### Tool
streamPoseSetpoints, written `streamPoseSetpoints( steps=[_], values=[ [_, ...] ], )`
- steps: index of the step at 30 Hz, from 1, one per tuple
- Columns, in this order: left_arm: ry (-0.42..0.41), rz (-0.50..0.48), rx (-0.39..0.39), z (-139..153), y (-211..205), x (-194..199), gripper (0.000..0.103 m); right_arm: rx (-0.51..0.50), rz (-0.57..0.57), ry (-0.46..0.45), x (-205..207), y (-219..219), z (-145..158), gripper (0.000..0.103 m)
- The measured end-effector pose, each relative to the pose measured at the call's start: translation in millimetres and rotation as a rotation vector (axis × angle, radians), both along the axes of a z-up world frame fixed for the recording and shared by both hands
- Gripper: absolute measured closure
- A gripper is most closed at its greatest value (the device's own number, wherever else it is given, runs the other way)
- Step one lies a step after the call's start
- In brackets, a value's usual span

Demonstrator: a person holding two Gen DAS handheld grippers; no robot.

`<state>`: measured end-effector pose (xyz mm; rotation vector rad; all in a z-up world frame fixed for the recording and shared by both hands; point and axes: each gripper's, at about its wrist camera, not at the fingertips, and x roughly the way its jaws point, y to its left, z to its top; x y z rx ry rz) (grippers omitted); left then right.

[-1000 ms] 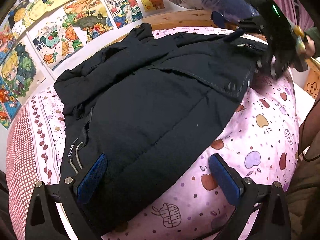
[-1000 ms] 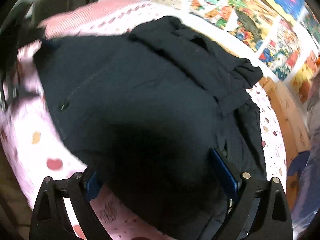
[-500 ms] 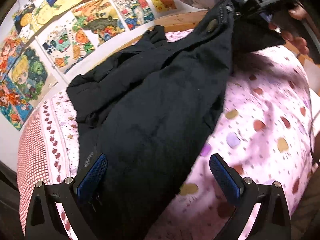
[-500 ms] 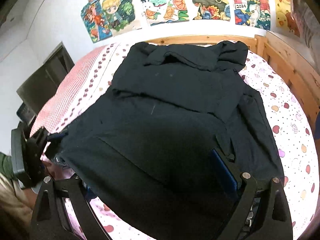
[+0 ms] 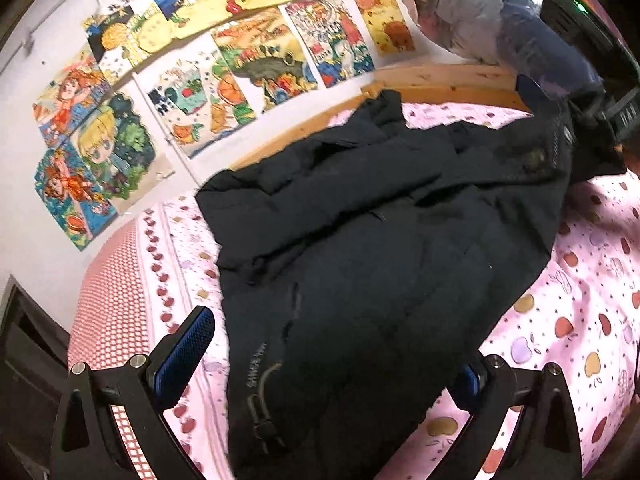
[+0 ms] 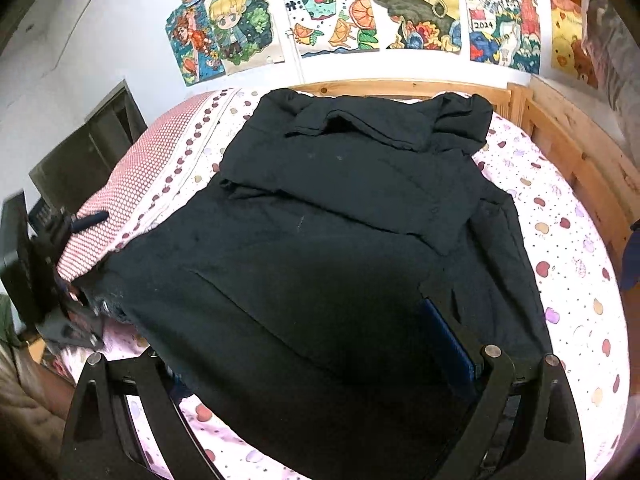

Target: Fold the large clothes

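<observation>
A large dark navy jacket [image 5: 380, 260] lies spread on the pink apple-print bed sheet [image 5: 580, 300]. My left gripper [image 5: 326, 364] is open, and the jacket's near hem lies between its wide-apart fingers. At the top right, the right gripper [image 5: 580, 92] holds the jacket's snap-button edge raised off the bed. In the right wrist view the jacket [image 6: 340, 240] drapes over my right gripper [image 6: 288, 340]. Its fingers stand wide apart and one blue pad [image 6: 444, 344] shows, while the other is under the cloth. The left gripper [image 6: 60, 280] sits at the jacket's left corner.
A red-checked pillow [image 6: 132, 184] lies at the bed's left end. A wooden bed frame [image 6: 580, 160] runs along the far and right sides, under a wall of cartoon posters [image 6: 360, 12]. A dark cabinet [image 6: 88, 152] stands at the left. A plastic-wrapped bundle [image 5: 480, 20] sits beyond the frame.
The right gripper raised the jacket's edge high off the bed, then lowered it partway toward the middle. My left gripper shifted left along the hem. The right wrist view swung to face the poster wall.
</observation>
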<state>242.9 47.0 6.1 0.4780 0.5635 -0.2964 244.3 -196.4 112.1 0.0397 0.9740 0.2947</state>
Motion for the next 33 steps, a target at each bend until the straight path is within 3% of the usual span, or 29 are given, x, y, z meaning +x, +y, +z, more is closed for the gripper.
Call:
streamPoseSetpoints(
  steps=[7, 11, 14, 17, 20, 22, 25, 26, 27, 33],
  values=[
    [-0.045, -0.017, 0.033, 11, -5, 0, 0.025, -0.150, 0.103, -0.082, -17, 19, 3, 0.010],
    [-0.028, -0.035, 0.027, 16, -11, 2, 0.047, -0.251, 0.223, -0.128, -32, 42, 0, 0.010],
    [-0.023, -0.049, 0.031, 17, -15, 2, 0.057, -0.330, 0.330, -0.153, -47, 61, -6, 0.010],
    [-0.017, -0.052, 0.033, 17, -17, 3, 0.061, -0.474, 0.440, -0.195, -68, 81, -18, 0.010],
    [-0.010, -0.048, 0.023, 18, -16, 3, 0.061, -0.601, 0.477, -0.230, -81, 91, -27, 0.010],
    [-0.006, -0.044, 0.017, 18, -14, 4, 0.061, -0.702, 0.451, -0.250, -83, 88, -34, 0.010],
    [-0.004, -0.044, 0.014, 17, -13, 4, 0.061, -0.766, 0.373, -0.266, -85, 75, -36, 0.012],
    [-0.004, -0.045, 0.017, 16, -12, 4, 0.061, -0.772, 0.349, -0.271, -85, 72, -35, 0.018],
    [-0.005, -0.046, 0.021, 15, -12, 4, 0.061, -0.769, 0.309, -0.273, -85, 63, -32, 0.032],
    [-0.007, -0.050, 0.037, 15, -12, 5, 0.061, -0.600, 0.212, -0.315, -85, 39, -1, 0.073]
  ],
)
